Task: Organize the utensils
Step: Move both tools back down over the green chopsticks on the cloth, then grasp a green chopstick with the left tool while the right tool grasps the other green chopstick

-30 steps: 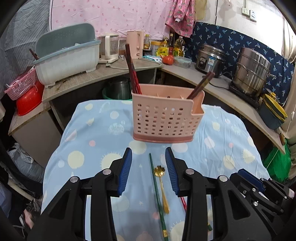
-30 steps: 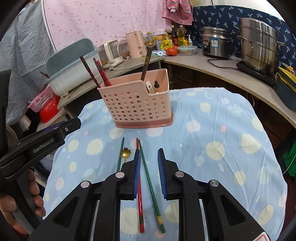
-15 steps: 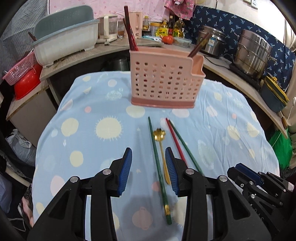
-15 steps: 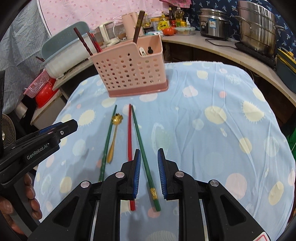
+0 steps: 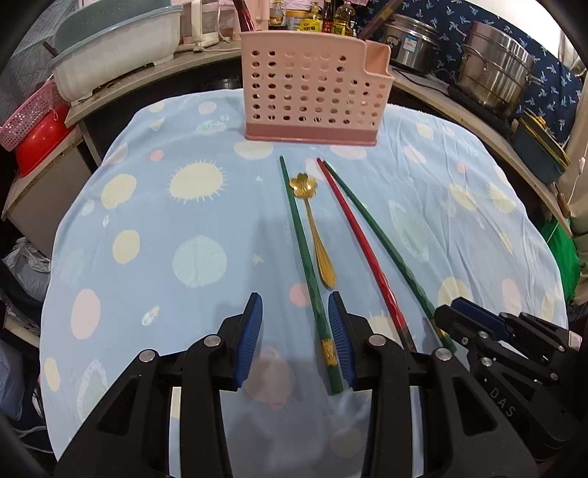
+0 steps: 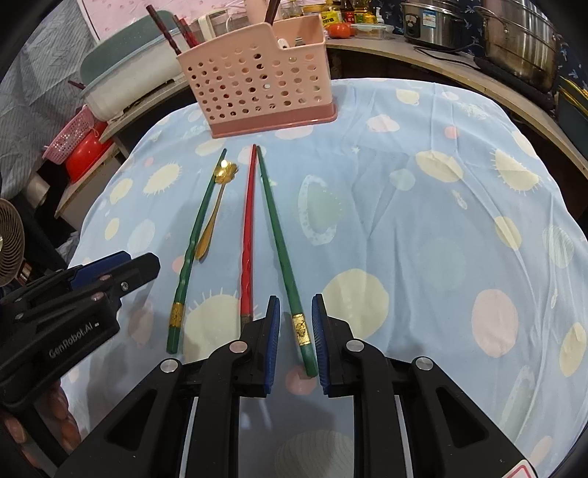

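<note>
1. Left gripper (image 5: 295, 332): jaws apart, nothing gripped. It sits low over the blue patterned tablecloth (image 5: 147, 228); the butt end of the left green chopstick (image 5: 301, 253) lies between its fingers, close to the right pad. It also shows at the left edge of the right wrist view (image 6: 110, 272).
2. Left green chopstick, right wrist view (image 6: 194, 242): flat on the cloth, tip toward the basket, gold band near the butt.
3. Gold spoon (image 5: 314, 228): just right of that chopstick, flower-shaped bowl toward the basket, handle toward the grippers. Whether it touches the chopstick cannot be told.
4. Red chopstick (image 5: 362, 242): right of the spoon, flat on the cloth; its tip lies beside the right green chopstick's tip.
5. Right green chopstick (image 6: 281, 242): rightmost, angled away from the red one toward the butt ends.
6. Right gripper (image 6: 296, 331): jaws apart, not clamped. The gold-banded butt of the right green chopstick lies between its fingers.
7. Pink basket (image 5: 312, 92): upright at the far end of the cloth, beyond all the tips, with dark chopsticks (image 6: 167, 27) standing in it.
</note>
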Action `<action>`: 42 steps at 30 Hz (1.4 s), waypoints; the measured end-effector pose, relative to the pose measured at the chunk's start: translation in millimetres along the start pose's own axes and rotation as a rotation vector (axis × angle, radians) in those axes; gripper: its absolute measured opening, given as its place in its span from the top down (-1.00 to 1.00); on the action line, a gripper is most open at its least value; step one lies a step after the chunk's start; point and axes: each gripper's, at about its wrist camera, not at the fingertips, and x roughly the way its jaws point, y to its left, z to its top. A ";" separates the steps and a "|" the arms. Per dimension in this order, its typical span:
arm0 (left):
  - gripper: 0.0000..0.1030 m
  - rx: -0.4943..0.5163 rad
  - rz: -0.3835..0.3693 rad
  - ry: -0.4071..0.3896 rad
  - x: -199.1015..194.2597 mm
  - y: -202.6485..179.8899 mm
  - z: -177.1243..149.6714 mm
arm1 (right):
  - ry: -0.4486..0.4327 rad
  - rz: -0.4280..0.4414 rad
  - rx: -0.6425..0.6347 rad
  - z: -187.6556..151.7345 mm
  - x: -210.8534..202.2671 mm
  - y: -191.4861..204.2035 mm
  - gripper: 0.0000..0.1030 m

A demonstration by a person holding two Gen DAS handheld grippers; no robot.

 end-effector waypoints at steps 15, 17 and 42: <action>0.31 0.023 -0.029 0.057 13.7 -9.4 -18.4 | 0.026 -0.006 -0.001 -6.5 11.9 -2.0 0.73; 0.31 0.024 -0.030 0.069 16.4 -9.4 -20.9 | 0.023 -0.010 -0.006 -7.2 12.2 -1.3 0.74; 0.82 0.043 -0.072 0.062 11.2 -7.1 -32.7 | 0.020 -0.014 -0.012 -15.7 8.4 -1.5 0.84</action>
